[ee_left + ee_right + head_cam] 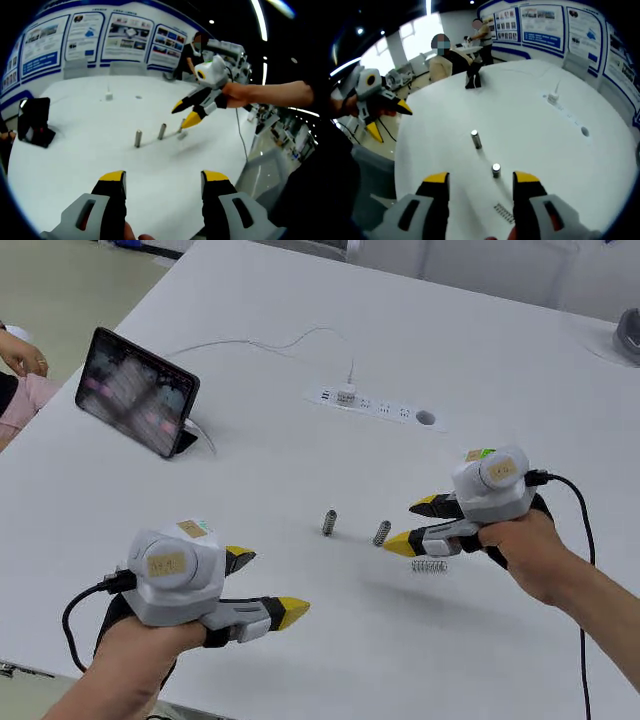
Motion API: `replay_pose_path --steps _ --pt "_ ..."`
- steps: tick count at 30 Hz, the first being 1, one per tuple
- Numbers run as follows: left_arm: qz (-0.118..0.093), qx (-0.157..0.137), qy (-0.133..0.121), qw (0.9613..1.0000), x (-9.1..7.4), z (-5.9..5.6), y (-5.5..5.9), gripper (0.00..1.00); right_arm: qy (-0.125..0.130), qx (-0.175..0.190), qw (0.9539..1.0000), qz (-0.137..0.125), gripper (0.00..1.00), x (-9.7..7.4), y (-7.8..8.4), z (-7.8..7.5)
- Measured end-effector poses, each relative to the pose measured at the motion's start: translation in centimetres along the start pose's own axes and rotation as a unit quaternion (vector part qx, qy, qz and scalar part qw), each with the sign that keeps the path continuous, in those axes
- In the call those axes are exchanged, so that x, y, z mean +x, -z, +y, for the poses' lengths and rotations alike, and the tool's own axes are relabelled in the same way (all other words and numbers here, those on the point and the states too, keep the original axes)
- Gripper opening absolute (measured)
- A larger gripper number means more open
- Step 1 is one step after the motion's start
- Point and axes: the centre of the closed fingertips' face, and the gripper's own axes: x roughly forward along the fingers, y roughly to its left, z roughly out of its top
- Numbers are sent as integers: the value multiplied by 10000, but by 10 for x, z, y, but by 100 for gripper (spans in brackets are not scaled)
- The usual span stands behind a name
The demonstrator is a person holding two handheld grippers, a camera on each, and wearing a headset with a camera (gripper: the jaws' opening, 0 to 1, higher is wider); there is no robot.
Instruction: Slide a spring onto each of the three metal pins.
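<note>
Head view: from above the near edge of the white table (300,390), facing forward and down.
Left gripper view: low over the table, facing across it toward the pins (138,138), some way off.
Right gripper view: close above the pins, looking along their row.
Shared by all: pins, power strip (365,405).

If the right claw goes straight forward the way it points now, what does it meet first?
Probably the nearer upright pin, standing just ahead of the right claw between its jaws. The loose spring lies flat below, likely passed over; height is unclear.
</note>
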Motion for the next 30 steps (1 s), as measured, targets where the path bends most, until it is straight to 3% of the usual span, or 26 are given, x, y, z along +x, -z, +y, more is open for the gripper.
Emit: replay_pose_path --steps 20,30 --pt "-41 67 -29 10000 6 -4 -9 62 133 765 9950 -626 63 -25 20 15" --pt "-83 28 -96 9999 11 -2 -14 63 202 944 9931 -665 65 -40 44 21"
